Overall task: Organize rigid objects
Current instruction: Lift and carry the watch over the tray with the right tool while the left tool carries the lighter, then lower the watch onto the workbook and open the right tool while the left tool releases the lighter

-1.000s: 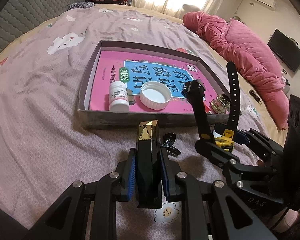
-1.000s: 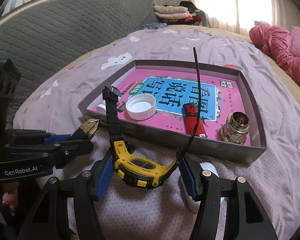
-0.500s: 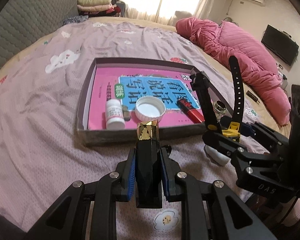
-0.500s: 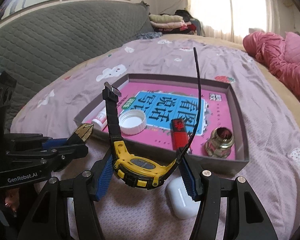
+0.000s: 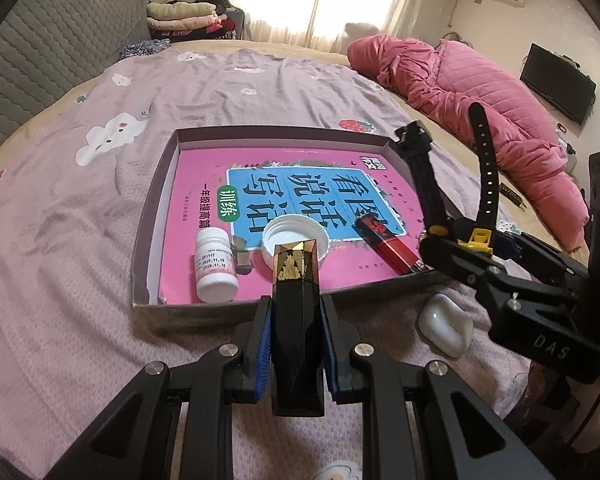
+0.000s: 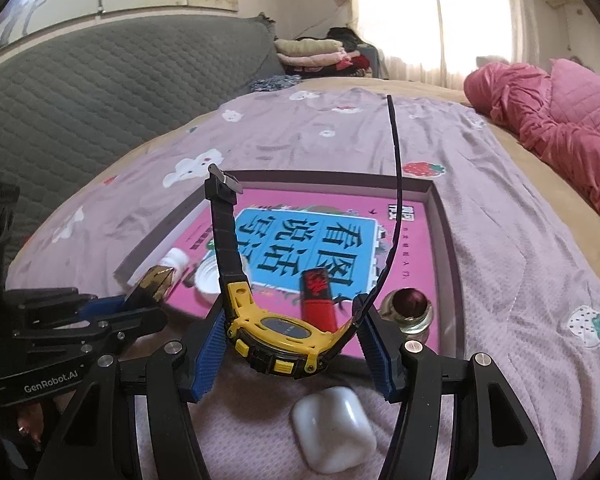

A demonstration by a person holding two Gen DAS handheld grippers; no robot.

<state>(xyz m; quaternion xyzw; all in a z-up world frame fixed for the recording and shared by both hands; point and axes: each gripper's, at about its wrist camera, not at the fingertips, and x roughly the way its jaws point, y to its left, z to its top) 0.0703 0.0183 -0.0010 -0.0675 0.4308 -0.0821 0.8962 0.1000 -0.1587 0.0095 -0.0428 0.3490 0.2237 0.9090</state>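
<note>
My left gripper (image 5: 296,316) is shut on a black faceted tube with a gold tip (image 5: 296,304), held in the air just short of the grey box's near wall (image 5: 204,314). My right gripper (image 6: 288,336) is shut on a yellow and black wristwatch (image 6: 278,336), straps pointing up, near the box's front right. It also shows in the left wrist view (image 5: 452,236). The box holds a pink book (image 5: 300,184), a white pill bottle (image 5: 214,264), a white lid (image 5: 296,238), a red lighter (image 5: 388,244) and a metal fitting (image 6: 408,308).
A white earbud case (image 6: 334,424) lies on the purple bedspread (image 5: 80,240) in front of the box. A pink quilt (image 5: 480,96) lies at the right. A grey headboard (image 6: 80,92) is at the left. Folded clothes (image 5: 188,16) sit at the back.
Both grippers have risen and pulled back with their loads, so the box looks farther off. The earbud case has come into view beneath the right gripper.
</note>
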